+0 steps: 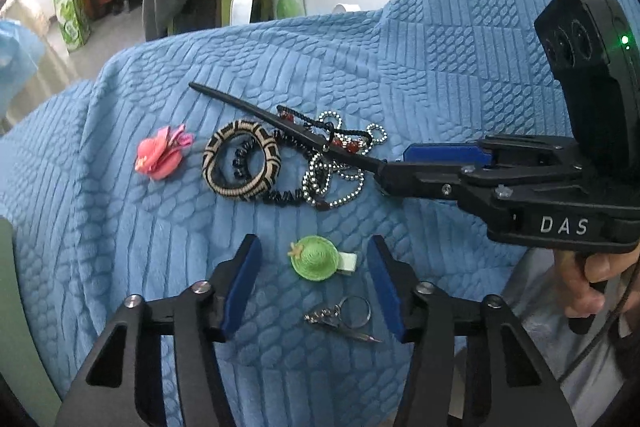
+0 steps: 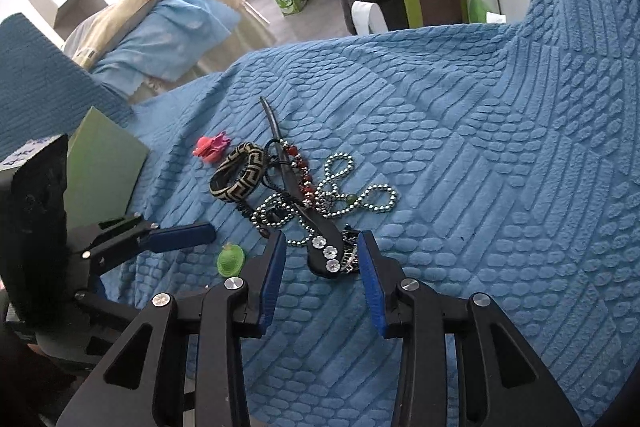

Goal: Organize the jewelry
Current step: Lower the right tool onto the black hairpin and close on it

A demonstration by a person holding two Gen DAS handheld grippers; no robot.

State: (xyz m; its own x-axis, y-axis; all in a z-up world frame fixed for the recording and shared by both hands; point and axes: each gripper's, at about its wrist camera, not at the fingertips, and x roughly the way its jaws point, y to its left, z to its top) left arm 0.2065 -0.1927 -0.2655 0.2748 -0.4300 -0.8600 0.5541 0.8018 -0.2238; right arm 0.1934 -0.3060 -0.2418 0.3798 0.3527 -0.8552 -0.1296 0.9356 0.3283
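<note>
1. A pink flower clip (image 1: 162, 153) lay on the blue quilt (image 1: 440, 67), at nine o'clock from the woven bangle (image 1: 241, 161).
2. The left gripper (image 1: 314, 281) stood open and empty, its pads either side of a green hat clip (image 1: 315, 257); a key ring (image 1: 352, 313) lay at six o'clock from the clip.
3. A silver bead chain (image 2: 344, 201) tangled at three o'clock from the bangle.
4. The right gripper (image 2: 322, 257) straddled the flowered end of the black hair stick (image 2: 320, 247), its pads not touching it.

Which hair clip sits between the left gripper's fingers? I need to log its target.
The green hat-shaped clip; the pink flower clip lies farther off, beside the woven bangle.
</note>
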